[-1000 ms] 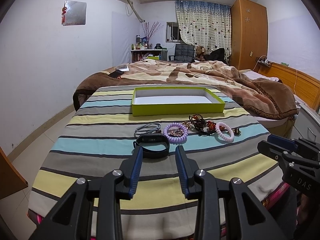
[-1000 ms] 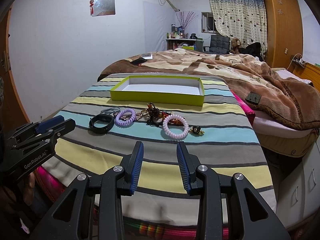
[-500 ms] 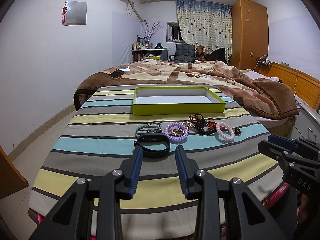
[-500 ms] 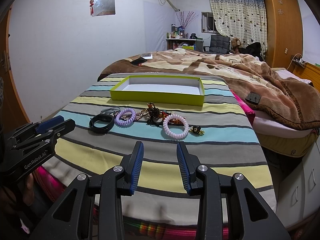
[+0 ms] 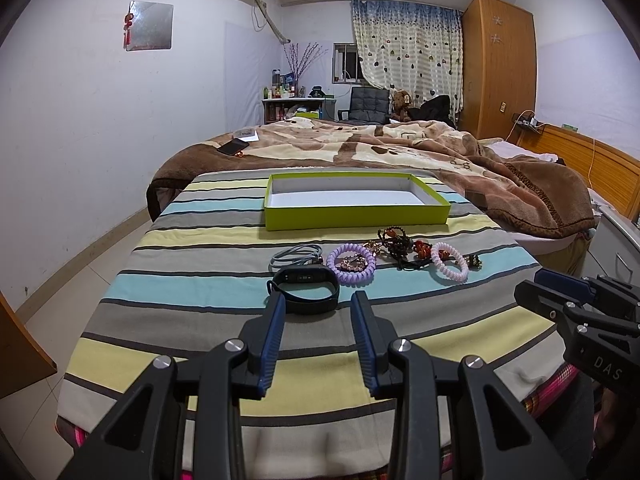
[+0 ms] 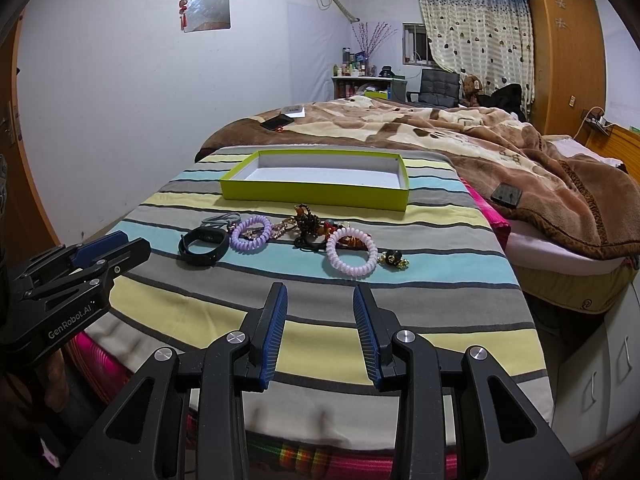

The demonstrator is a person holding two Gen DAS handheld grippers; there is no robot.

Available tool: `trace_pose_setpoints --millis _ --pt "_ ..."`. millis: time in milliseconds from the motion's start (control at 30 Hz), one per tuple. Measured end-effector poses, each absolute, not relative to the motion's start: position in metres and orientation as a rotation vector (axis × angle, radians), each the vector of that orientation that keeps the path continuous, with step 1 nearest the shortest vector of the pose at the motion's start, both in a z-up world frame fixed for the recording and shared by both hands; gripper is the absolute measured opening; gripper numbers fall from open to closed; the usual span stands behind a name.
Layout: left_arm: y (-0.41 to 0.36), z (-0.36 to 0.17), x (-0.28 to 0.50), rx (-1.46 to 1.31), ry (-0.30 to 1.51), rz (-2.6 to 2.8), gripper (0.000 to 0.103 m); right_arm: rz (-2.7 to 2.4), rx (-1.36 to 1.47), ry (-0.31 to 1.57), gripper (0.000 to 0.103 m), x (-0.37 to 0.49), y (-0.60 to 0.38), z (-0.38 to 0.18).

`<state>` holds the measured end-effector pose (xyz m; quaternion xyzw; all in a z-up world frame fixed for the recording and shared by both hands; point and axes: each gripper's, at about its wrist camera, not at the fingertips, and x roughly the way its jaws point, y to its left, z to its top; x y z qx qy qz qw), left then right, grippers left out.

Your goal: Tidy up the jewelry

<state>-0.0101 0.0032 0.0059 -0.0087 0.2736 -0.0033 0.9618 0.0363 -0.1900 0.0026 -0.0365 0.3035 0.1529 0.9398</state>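
Note:
A row of jewelry lies on the striped tablecloth: a black wristband (image 5: 306,289) (image 6: 202,246), a grey cord loop (image 5: 295,256), a purple coil bracelet (image 5: 351,269) (image 6: 251,234), a dark beaded tangle (image 5: 398,245) (image 6: 310,226), a pink coil bracelet (image 5: 449,267) (image 6: 351,252) and a small black-gold charm (image 6: 394,259). Behind them stands an empty lime-green box (image 5: 356,218) (image 6: 316,195). My left gripper (image 5: 319,300) is open, just short of the wristband. My right gripper (image 6: 320,292) is open, short of the pink bracelet.
The striped tablecloth (image 5: 200,280) covers a table that butts against a bed with a brown blanket (image 5: 400,148). A phone (image 6: 277,121) and a dark device (image 6: 507,195) lie on the blanket. White drawers (image 6: 600,380) stand at the right.
The left gripper has crept slightly forward toward the black wristband. The right gripper has barely moved.

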Motion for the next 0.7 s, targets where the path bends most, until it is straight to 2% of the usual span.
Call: trace_pose_setpoints --millis 633,700 --pt "0.005 -0.001 -0.005 -0.024 0.577 -0.008 0.036 0.313 -0.077 0.638 0.035 0.043 -0.188 -0.007" --pt "0.007 -0.002 -0.001 -0.025 0.583 -0.005 0.038 0.311 -0.075 0.645 0.035 0.047 -0.189 -0.008"
